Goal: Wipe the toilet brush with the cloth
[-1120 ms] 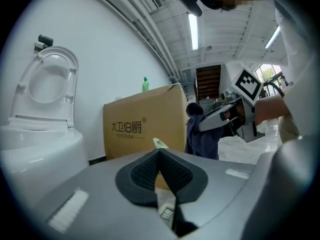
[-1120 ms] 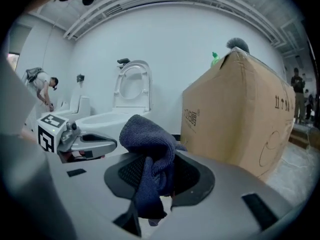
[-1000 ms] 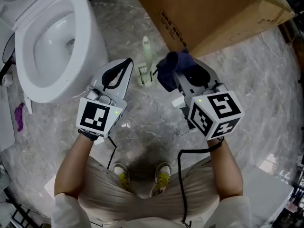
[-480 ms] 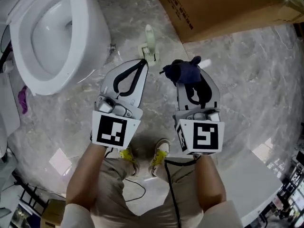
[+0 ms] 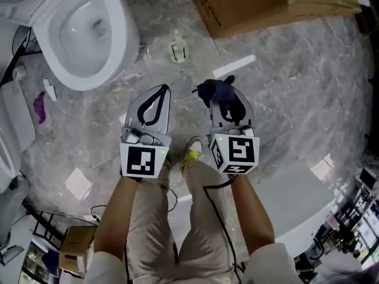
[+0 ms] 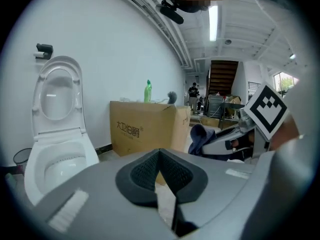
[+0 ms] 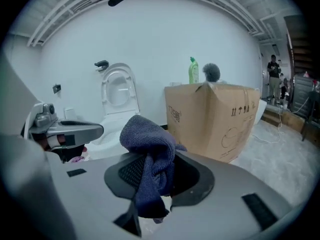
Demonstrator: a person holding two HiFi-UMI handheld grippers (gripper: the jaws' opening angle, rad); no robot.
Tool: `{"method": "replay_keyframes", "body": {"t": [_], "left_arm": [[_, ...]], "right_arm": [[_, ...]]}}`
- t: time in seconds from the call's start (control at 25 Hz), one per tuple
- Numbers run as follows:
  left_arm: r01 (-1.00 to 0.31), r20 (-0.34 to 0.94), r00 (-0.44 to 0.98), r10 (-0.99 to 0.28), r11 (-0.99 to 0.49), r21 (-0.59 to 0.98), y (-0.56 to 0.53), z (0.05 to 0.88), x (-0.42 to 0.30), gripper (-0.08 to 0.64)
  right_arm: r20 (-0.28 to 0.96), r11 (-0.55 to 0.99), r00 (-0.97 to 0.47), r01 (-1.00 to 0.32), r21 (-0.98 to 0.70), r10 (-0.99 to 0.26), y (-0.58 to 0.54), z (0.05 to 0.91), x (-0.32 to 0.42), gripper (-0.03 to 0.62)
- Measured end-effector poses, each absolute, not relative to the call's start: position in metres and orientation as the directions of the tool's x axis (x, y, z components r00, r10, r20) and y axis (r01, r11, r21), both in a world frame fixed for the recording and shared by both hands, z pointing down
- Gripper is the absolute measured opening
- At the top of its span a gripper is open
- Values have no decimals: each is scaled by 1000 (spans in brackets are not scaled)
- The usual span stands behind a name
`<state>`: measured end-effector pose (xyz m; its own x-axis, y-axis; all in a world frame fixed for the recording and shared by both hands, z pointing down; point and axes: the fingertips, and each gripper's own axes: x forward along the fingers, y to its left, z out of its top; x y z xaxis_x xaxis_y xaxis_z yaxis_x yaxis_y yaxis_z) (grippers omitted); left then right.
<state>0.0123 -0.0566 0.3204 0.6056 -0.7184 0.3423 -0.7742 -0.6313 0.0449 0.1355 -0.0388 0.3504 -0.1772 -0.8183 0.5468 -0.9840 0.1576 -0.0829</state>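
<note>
Beside the toilet (image 5: 83,34), on the grey marbled floor (image 5: 296,99), the toilet brush (image 5: 177,45) stands upright in its small holder. It is just off the bowl, on the side where the cardboard box (image 5: 254,5) lies, and neither tool touches it.

We hold both tools farther from the toilet than the brush and well apart from it, above our own yellow-green shoes (image 5: 192,149). The left hand-held gripper (image 5: 162,90) is the one nearer the toilet. In the left gripper view its jaws meet at the tips with nothing between them, and only a narrow wedge of floor shows behind the black pads (image 6: 135,174).

The right hand-held gripper (image 5: 225,99) hangs beyond the left one, away from the toilet, with its jaws clamped on the dark blue cloth (image 5: 214,90). In the right gripper view the cloth bunches above the jaws in a rounded fold, and a tail of it hangs down through the gap.

A white strip (image 5: 234,65) lies on the floor between the brush and the cloth, farther from the toilet than the brush. The toilet's lid is raised and its bowl is open. A green bottle (image 7: 193,71) stands on top of the box, to the right of the lid in the right gripper view. On the toilet's opposite side from the brush, a small purple thing (image 5: 39,106) lies on the floor.
</note>
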Motion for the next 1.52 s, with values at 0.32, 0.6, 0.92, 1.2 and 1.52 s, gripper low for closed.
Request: {"method": "replay_keyframes", "body": {"t": [0.32, 0.6, 0.92, 1.2, 1.52], "left_arm": [[-752, 345, 634, -692, -657, 64, -10, 151, 11, 2], [-714, 361, 655, -663, -700, 11, 36, 18, 22, 2], [-739, 325, 640, -696, -674, 14, 68, -87, 8, 2], [-738, 289, 646, -707, -675, 1, 84, -132, 13, 2], [-771, 244, 625, -741, -636, 41, 83, -162, -3, 2]], "right_arm": [[555, 249, -251, -965, -80, -793, -1, 176, 126, 132], [530, 318, -307, -945, -74, -791, 46, 33, 128, 132], [458, 336, -323, -940, -55, -829, 75, -85, 132, 130], [416, 362, -338, -932, -23, -844, 87, -143, 138, 130], [376, 392, -353, -919, 32, -857, 96, -182, 136, 130]]}}
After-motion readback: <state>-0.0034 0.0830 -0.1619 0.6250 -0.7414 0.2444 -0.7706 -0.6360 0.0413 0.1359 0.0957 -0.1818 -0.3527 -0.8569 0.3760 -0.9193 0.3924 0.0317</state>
